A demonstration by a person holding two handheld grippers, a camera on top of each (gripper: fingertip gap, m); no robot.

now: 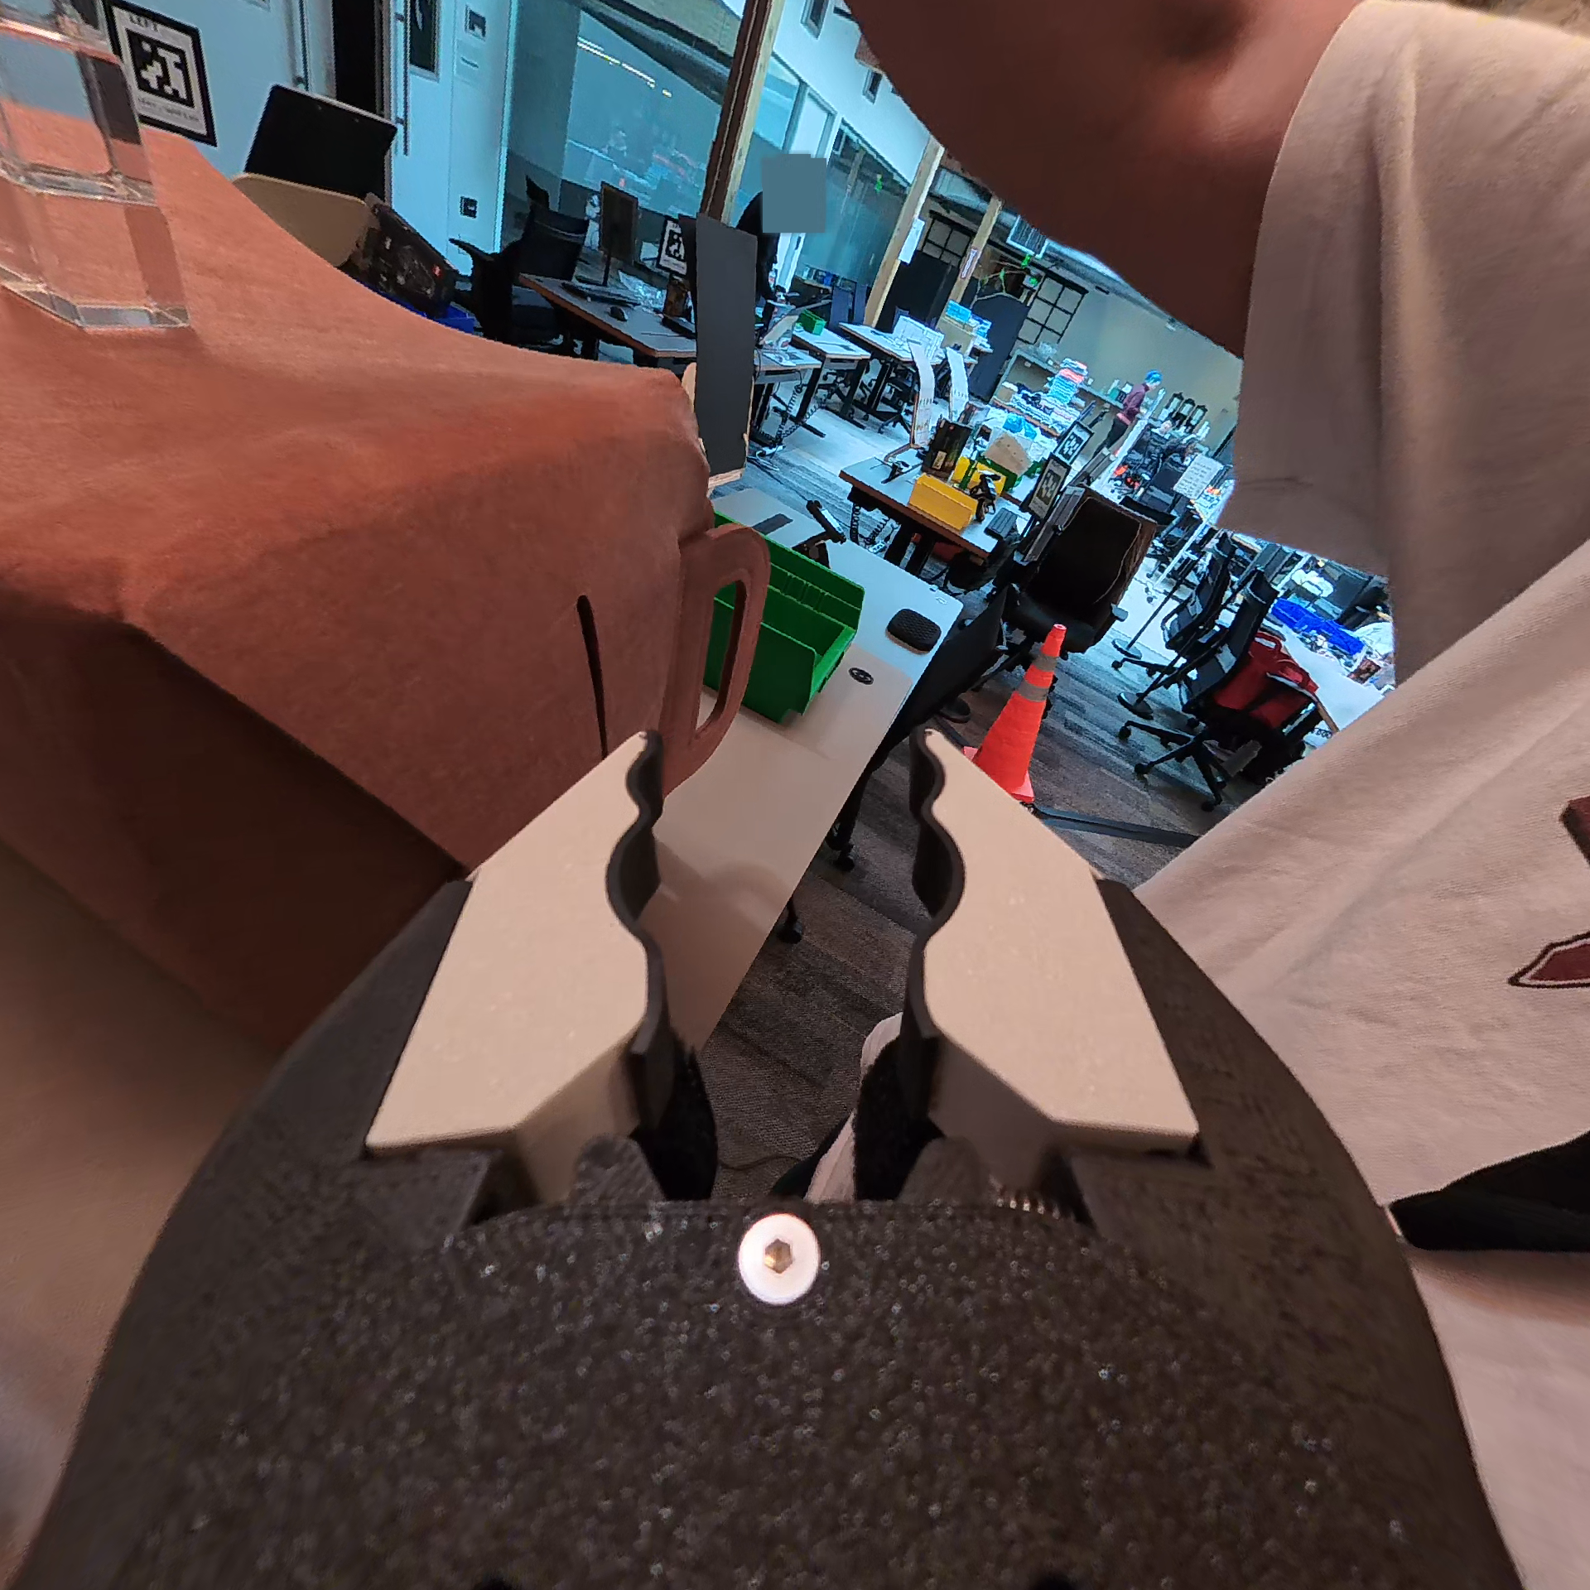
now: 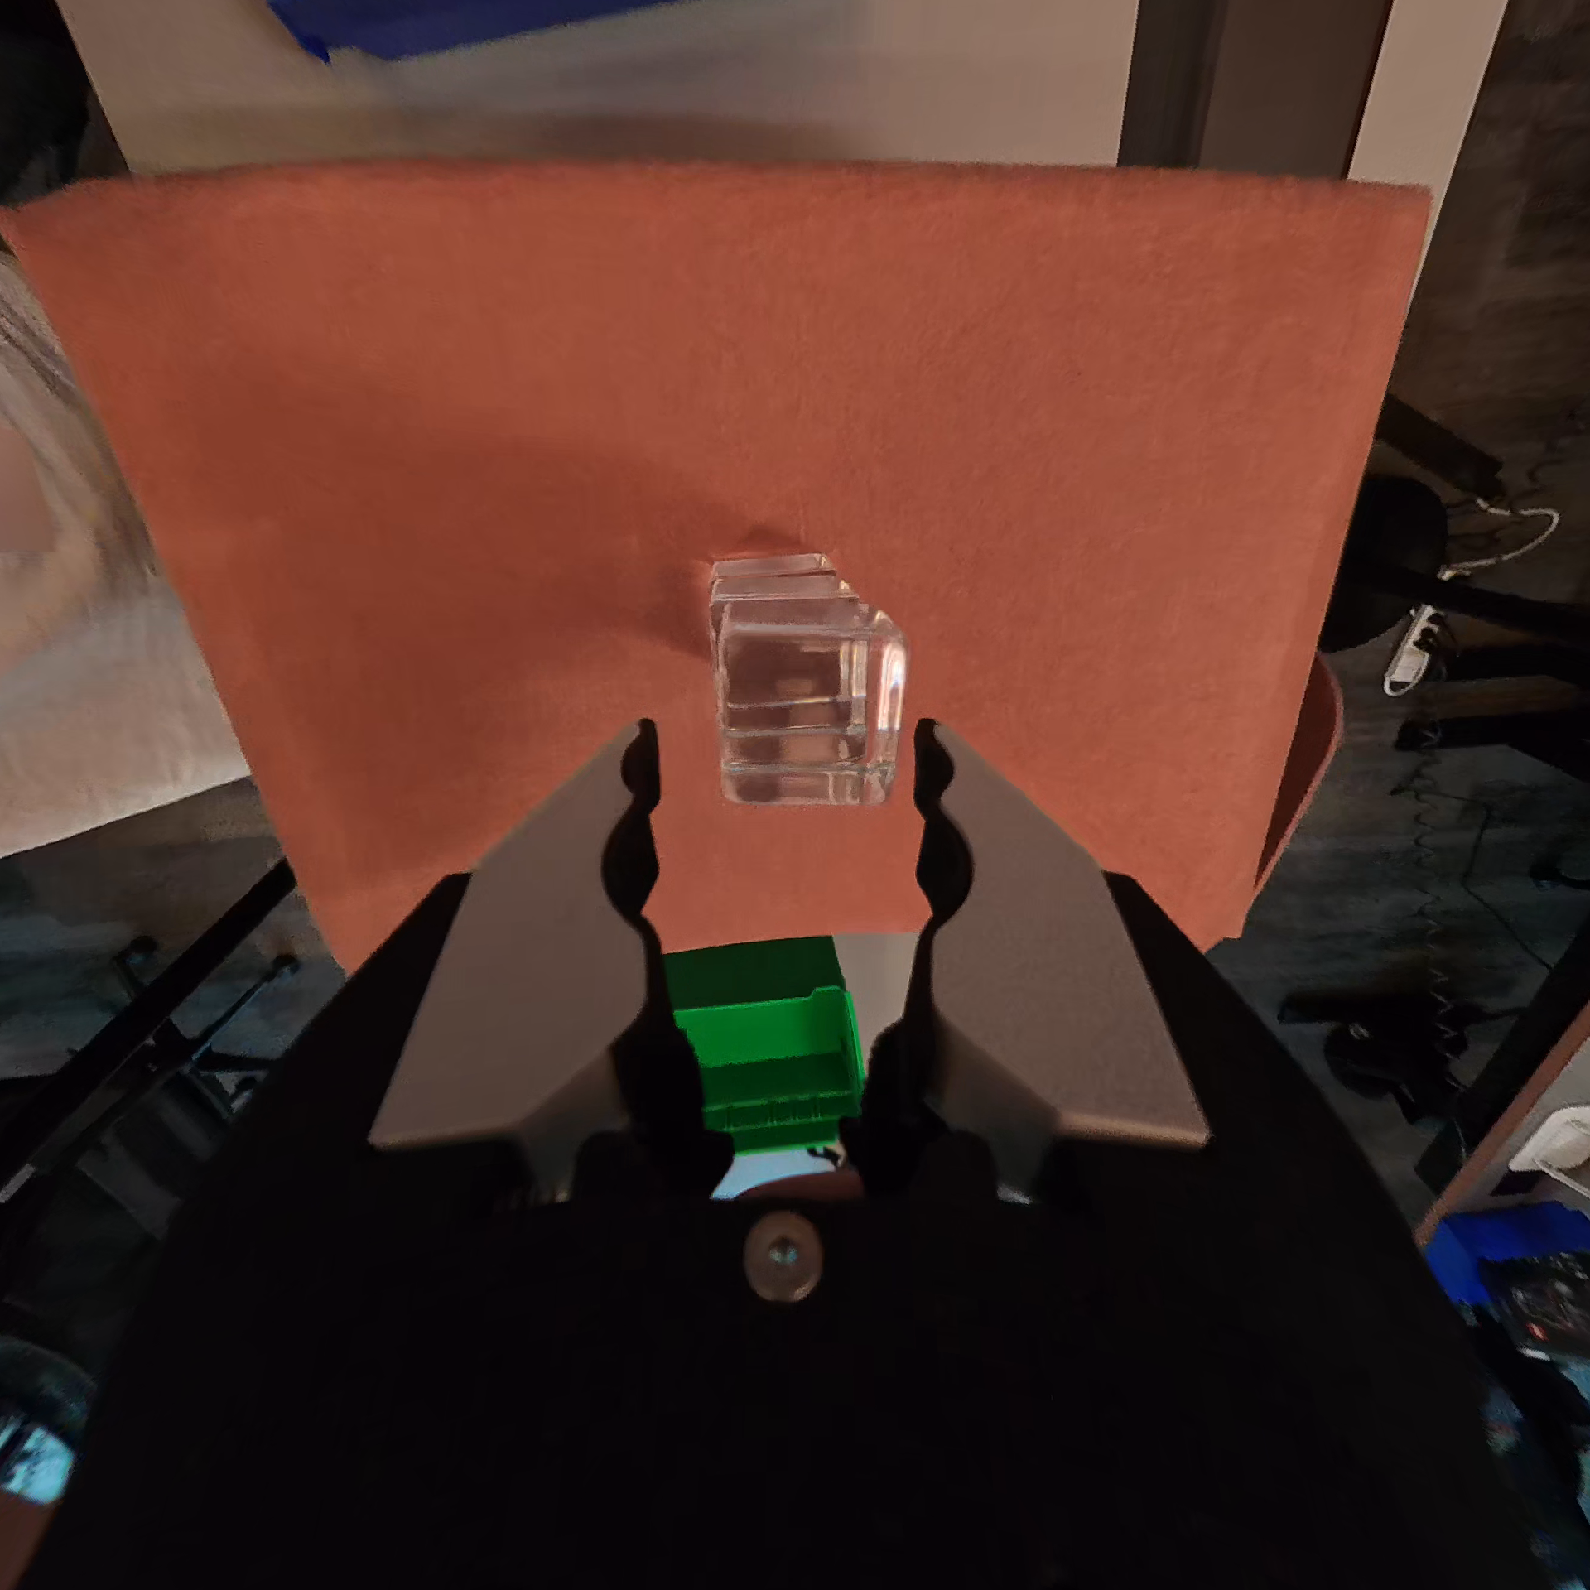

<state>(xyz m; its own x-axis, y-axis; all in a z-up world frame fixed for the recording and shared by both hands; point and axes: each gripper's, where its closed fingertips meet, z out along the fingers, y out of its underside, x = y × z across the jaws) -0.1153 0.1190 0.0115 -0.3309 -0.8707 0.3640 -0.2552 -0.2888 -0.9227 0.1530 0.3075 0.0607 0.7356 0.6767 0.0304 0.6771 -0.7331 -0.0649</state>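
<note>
The left claw stands with its jaws well apart and nothing between them. Up and to its left a rust-coloured cloth drapes over something boxy, and a clear block sits on the cloth at the far upper left, well away from the fingertips. Just past the left fingertip a flat brown mug-shaped cutout hangs at the cloth's edge, close to that tip but not clearly touching it. Beyond it lies a green bin on a white table, which runs on ahead between the jaws. Farther right and ahead an orange cone stands on the floor among office chairs, and on the far right the person's white shirt fills the edge of the view. The right claw is likewise wide open and empty, pointing down at the same cloth. The clear block lies on the cloth just ahead of the tips, nearer the right one, and I cannot tell whether it sits within their reach or below them. Behind the tips, seen between the jaws, the green bin rests below the cloth's near edge.
</note>
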